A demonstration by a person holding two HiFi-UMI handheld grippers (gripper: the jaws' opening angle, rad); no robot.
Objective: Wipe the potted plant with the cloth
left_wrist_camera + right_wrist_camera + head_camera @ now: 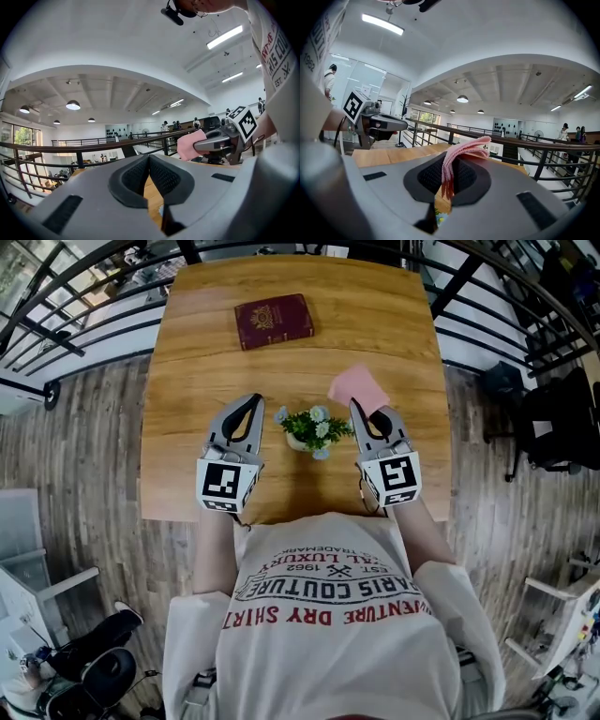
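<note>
A small potted plant [314,430] with green leaves and pale blue flowers stands on the wooden table [187,352], near the front edge. My two grippers flank it, raised and pointing away from me. My left gripper [251,401] is to the plant's left, its jaws shut with nothing between them [148,164]. To the plant's right, my right gripper [357,407] is shut on a folded pink cloth [358,388]. The cloth [461,150] sticks up out of the pinched pads and fans toward the far side. Each gripper view shows the other gripper off to the side.
A dark red book [274,321] lies at the far middle of the table. Black railings [84,296] run behind and along both sides of the table. A dark chair with a bag [553,427] stands on the floor to the right.
</note>
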